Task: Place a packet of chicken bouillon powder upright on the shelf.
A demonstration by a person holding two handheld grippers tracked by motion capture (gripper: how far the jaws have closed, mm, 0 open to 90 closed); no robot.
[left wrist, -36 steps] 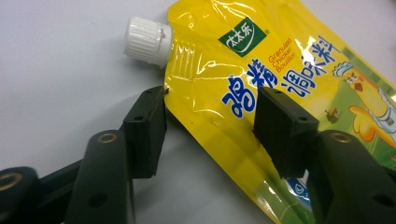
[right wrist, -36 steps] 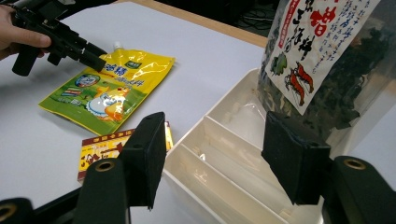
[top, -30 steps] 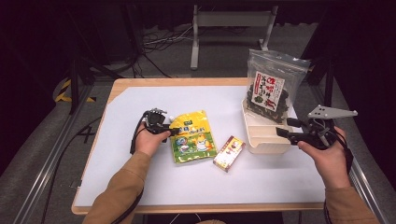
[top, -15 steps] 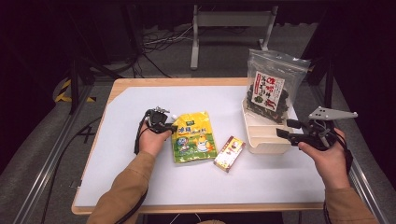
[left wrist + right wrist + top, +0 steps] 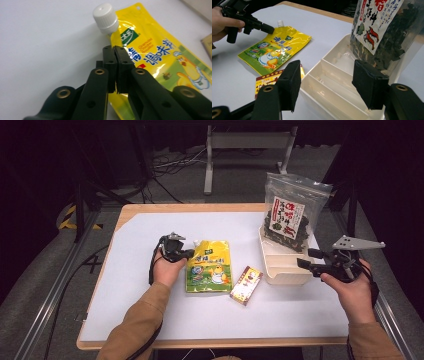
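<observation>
High view: the left claw [image 5: 189, 253] pinches the pouch [image 5: 210, 266] at its 10 o'clock corner, flat on the tabletop [image 5: 135, 310]; its jaws have just been closing. The right claw [image 5: 306, 259] waits open by the tray [image 5: 282, 270], at 3 o'clock from the pouch — probably its destination. Left gripper view: the pads meet on the film below the cap [image 5: 105, 18] — a detail unreadable from above. Right gripper view: the tray's dividers and a leaning seaweed bag [image 5: 387, 32].

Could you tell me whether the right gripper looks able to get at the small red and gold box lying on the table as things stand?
Probably yes. The right gripper has its jaws open beside the white tray, and the box lies flat in front of the tray. The left gripper is shut on the yellow pouch.
</observation>
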